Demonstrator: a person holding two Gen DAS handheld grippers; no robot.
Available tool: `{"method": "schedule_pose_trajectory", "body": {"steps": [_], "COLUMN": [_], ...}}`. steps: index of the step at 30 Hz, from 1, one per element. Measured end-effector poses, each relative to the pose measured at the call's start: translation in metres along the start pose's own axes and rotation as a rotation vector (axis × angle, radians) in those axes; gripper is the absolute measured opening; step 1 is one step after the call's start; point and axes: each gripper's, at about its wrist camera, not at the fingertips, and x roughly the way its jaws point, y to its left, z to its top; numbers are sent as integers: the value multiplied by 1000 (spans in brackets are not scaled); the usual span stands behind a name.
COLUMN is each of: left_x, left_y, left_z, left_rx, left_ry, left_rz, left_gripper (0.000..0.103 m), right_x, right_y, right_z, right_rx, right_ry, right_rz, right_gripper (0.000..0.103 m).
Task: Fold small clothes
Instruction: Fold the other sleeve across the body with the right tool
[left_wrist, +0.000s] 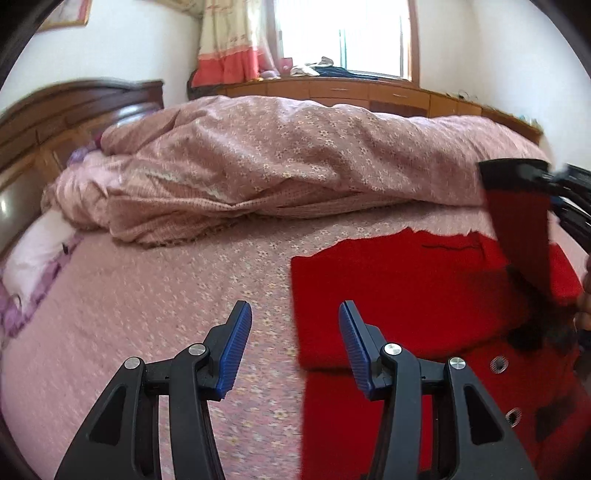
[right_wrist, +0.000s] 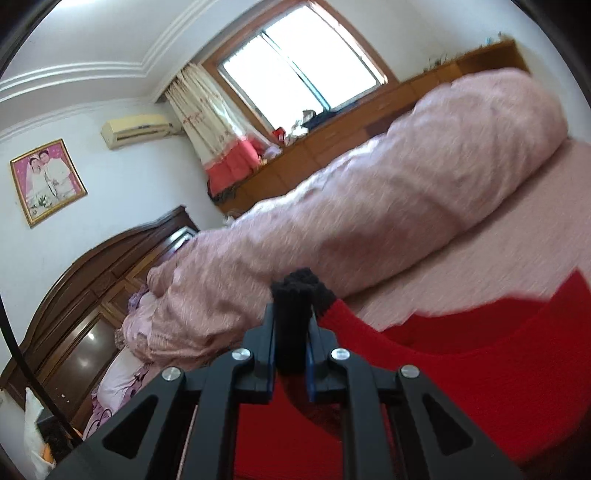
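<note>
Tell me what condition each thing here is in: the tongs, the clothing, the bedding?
Left tongs: open, empty, above the bed.
Right tongs: shut on black knitted cuff, lifting it.
Red knitted cardigan: lying on the bed, left side folded over.
Pink floral quilt: bunched in a long heap.
Pink floral bedsheet: spread flat.

One red cardigan (left_wrist: 406, 295) with two round buttons (left_wrist: 498, 363) visible, one rolled pink quilt (left_wrist: 277, 162), one window (right_wrist: 299, 70). Two grippers (left_wrist: 295, 328), one curtain (right_wrist: 218, 140), one framed photo (right_wrist: 48, 181), one air conditioner (right_wrist: 138, 129)
</note>
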Motion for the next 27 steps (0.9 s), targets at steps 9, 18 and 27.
{"method": "schedule_pose_trajectory", "body": {"steps": [9, 18, 27], "left_x": [-3, 5, 10], "left_y": [8, 19, 19], "left_z": [9, 9, 7], "left_rx": [10, -66, -74], "left_ry": [-25, 23, 45], "left_rz": [-17, -28, -43], "left_gripper": [43, 43, 43], "right_x": [38, 65, 85], "right_y": [17, 28, 34], "right_z": [-56, -97, -132], "right_rx": [-13, -51, -136], "right_ry": [105, 204, 335], "right_rz": [32, 24, 5], "right_gripper": [12, 13, 17]}}
